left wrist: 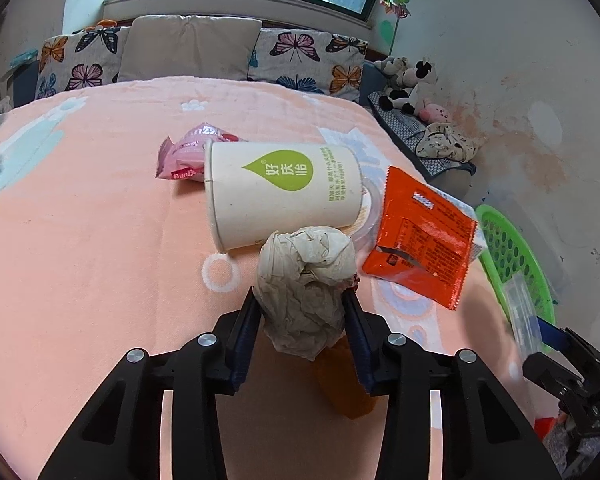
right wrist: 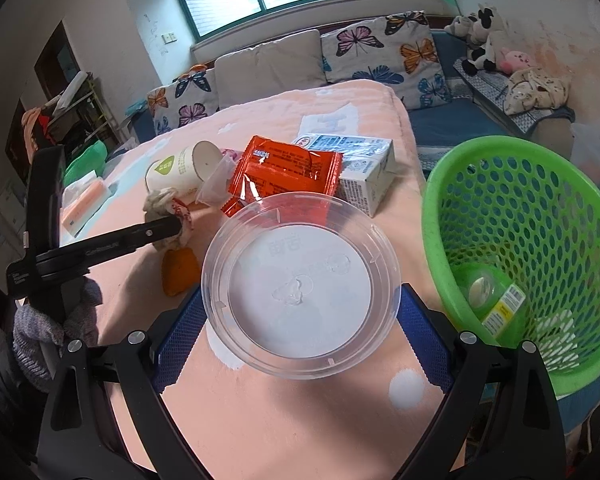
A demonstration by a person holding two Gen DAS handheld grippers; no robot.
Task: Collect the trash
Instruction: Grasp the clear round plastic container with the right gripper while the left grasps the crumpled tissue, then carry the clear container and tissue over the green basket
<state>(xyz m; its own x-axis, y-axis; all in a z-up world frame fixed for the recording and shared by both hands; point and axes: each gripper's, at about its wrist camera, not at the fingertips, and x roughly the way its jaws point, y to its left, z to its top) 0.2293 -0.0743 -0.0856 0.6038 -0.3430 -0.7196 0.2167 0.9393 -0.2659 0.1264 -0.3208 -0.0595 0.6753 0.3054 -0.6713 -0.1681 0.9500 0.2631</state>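
My left gripper is shut on a crumpled paper ball just above the pink bedspread; it shows from the side in the right wrist view. My right gripper is shut on a clear plastic lid, held above the bed next to the green basket. On the bed lie a paper cup on its side, an orange wrapper, a pink wrapper, a milk carton and an orange peel.
The green basket stands at the bed's right edge and holds a small bottle and paper. Pillows line the far end. Soft toys sit on a bench at the right. A tissue pack lies at the left.
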